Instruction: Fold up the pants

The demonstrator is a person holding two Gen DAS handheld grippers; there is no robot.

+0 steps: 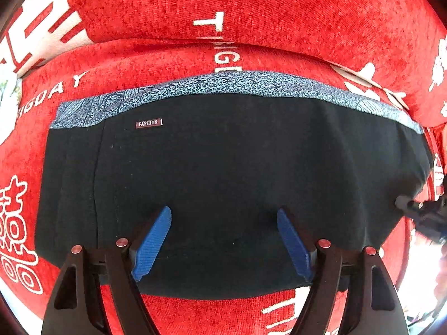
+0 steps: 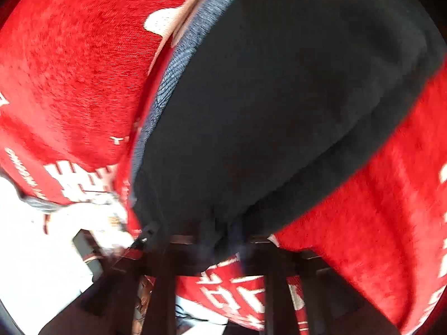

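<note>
Pants (image 1: 237, 167): black, folded, patterned waistband toward the red blanket's (image 1: 279, 5) far edge.
Left gripper (image 1: 224, 240): fingers spread over the cloth.
Right gripper (image 2: 220, 240): pinching the pants' edge.

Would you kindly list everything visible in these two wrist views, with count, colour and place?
pants: one, black with a blue-grey speckled waistband, lying spread on the red cloth
label: one, dark with white FASHION lettering, just below the waistband
red cloth: red with white lettering and motifs, under and behind the pants
left gripper: one, black arms with blue pads, open above the pants' near part
right gripper: one, dark, shut on the pants' edge; blurred in its own view, seen at the pants' right edge from the left wrist
</note>
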